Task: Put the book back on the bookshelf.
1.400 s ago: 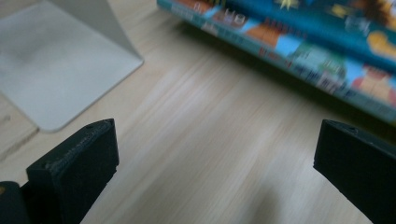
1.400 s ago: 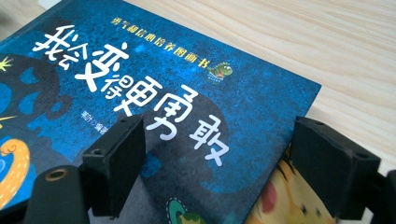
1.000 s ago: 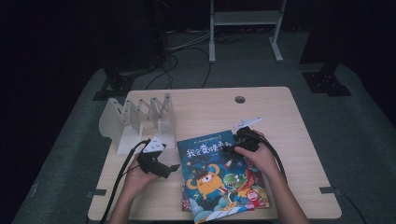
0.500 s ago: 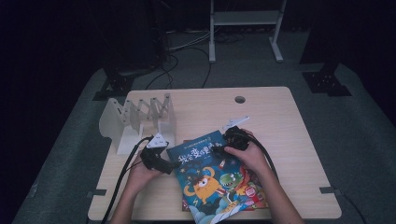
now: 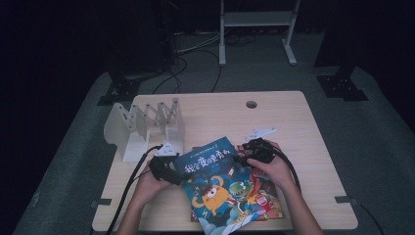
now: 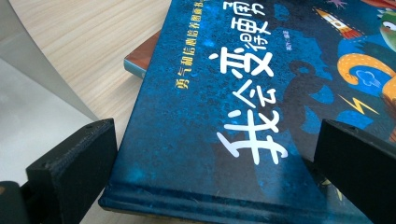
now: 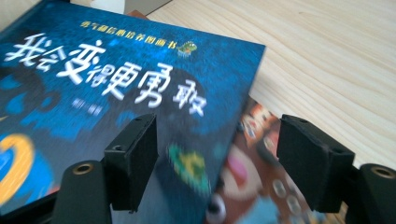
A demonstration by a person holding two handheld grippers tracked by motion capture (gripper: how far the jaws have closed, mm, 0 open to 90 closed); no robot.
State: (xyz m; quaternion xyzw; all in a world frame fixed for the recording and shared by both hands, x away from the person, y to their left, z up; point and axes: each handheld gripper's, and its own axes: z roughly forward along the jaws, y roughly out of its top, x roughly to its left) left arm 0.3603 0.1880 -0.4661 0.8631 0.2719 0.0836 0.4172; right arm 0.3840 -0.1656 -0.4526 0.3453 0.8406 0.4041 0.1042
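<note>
A dark-blue hardcover picture book (image 5: 215,183) w/ white Chinese title and an orange cartoon monster lies at approx. 6 o'clock on the pale wooden desk (image 5: 274,117), near its front edge. It is skewed, top edge swung toward 11 o'clock. It rests on a second book w/ a red, colourful cover (image 5: 264,193), which sticks out from under it at 3 to 4 o'clock; in the left tool view a corner of that lower book (image 6: 140,58) also peeks out past the blue cover's far edge.

Left tool (image 5: 169,172), black, in the person's left hand (image 5: 147,183), sits at 9 o'clock of the blue book (image 6: 224,116), at its corner. In the left tool view the jaws stand wide, one each side of the cover's corner, pads not pressing on it.

Right tool (image 5: 244,155), black w/ a grey three-cornered plate, in the right hand (image 5: 274,169), sits at approx. 2 o'clock of the book. Its jaws have just been closing; in the right tool view the blue book's (image 7: 130,88) right edge lies between them, w/ the lower book's cover (image 7: 247,172) beside it, yet a clear gap is left and the pads do not grip.

Further out, at 10 o'clock of the books, a white slotted book rack (image 5: 147,125) stands on the desk's left part. A round cable hole (image 5: 251,104) sits at 12 o'clock near the far edge. Black cables trail from both tools.
</note>
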